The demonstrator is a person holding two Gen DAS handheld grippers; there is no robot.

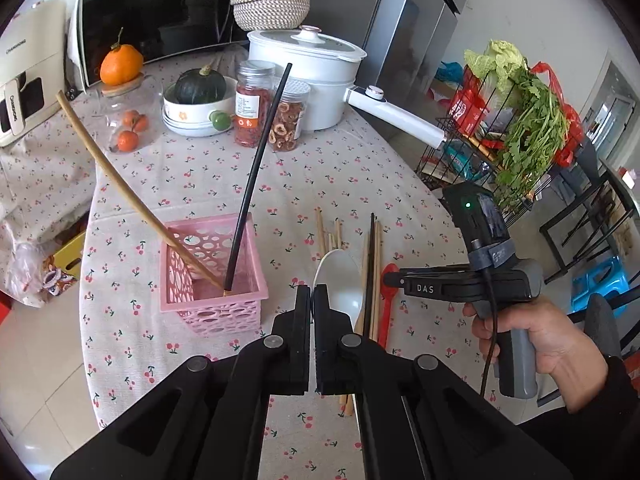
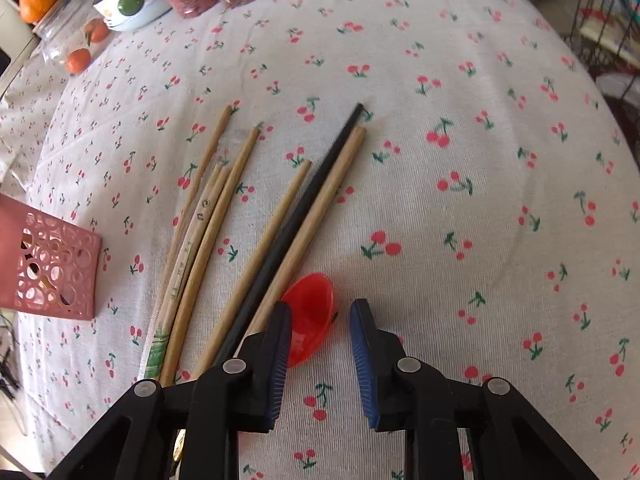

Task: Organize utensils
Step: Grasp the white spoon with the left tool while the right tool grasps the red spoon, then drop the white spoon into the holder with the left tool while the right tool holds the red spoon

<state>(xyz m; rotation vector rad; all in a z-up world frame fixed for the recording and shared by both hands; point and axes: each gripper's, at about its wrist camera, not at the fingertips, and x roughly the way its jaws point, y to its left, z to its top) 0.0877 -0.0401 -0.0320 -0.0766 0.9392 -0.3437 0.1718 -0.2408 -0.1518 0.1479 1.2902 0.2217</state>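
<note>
Fingers (image 1: 301, 320) of the left gripper (image 1: 311, 300) are pressed together, empty, just beside the pink basket (image 1: 212, 276). Two chopsticks already lean inside it, probably sorted. Right gripper (image 2: 320, 344) fingers stand spread around the red spoon (image 2: 312, 316); its own view shows this gap, and the loose chopsticks (image 2: 256, 248) between spoon and basket.

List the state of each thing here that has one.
Left gripper: shut, empty.
Right gripper: open around the red spoon, not gripping it.
Pink basket: upright, holding one black and one wooden chopstick.
Pot: lid on.
White spoon: lying on the table.
Loose chopsticks: lying on the table.
</note>
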